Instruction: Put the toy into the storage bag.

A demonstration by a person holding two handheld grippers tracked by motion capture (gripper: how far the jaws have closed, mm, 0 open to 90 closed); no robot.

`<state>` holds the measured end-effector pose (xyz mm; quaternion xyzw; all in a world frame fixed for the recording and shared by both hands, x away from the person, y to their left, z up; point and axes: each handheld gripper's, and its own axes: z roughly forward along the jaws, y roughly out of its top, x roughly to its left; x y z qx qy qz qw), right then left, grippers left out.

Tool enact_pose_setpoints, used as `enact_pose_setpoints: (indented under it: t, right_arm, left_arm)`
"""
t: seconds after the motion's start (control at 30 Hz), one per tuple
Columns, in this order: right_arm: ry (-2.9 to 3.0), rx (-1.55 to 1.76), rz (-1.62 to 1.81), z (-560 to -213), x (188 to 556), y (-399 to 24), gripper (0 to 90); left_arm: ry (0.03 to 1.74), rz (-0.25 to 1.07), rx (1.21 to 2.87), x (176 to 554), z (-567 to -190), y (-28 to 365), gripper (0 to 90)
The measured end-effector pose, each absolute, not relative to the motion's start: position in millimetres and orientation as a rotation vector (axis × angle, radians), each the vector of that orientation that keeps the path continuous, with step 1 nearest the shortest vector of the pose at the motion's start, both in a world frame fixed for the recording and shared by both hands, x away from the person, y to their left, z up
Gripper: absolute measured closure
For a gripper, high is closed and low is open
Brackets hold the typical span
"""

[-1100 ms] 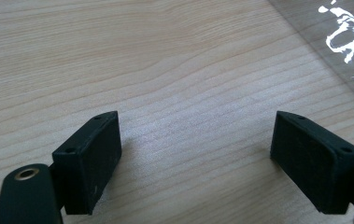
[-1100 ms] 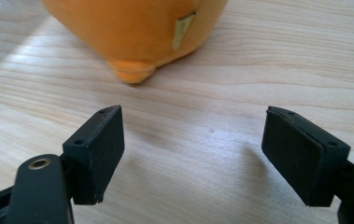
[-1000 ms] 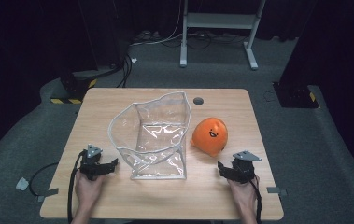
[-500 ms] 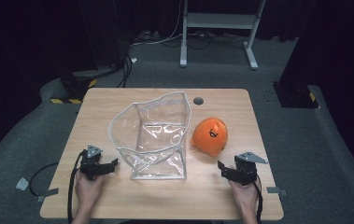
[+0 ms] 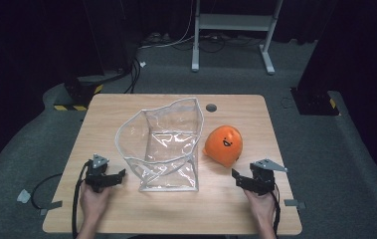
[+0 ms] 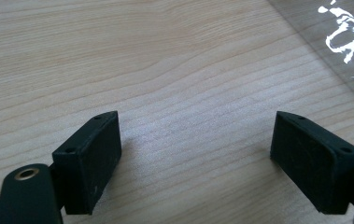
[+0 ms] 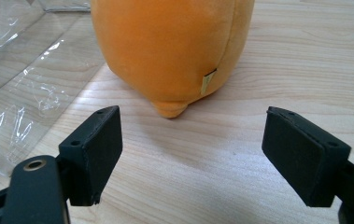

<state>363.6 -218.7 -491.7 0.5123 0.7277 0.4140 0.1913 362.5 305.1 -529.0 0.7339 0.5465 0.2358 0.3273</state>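
A clear plastic bag lies in the middle of the wooden bench, its mouth standing open toward the far side. Just to its right sits an orange plush toy with a smiling face; whether it touches the bag cannot be told.

The left claw rests near the bench's near left, just beside the bag's near left corner, held in a hand. In the left gripper view its jaws stand wide apart over bare wood, with the bag's edge at the far right.

The right claw sits at the near right, close to the toy. In the right gripper view its jaws are spread wide and grip nothing; the toy stands just beyond them, with the bag to the left.
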Motion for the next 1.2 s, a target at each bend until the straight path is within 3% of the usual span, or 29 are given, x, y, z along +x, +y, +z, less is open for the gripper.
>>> enact_pose_setpoints:
  t: [1.2]
  right_arm:
    - [2.04,1.391,1.159,-465,377,-215,20.8]
  left_arm:
    - [1.429,0.617,1.922,362,-529,305,16.6]
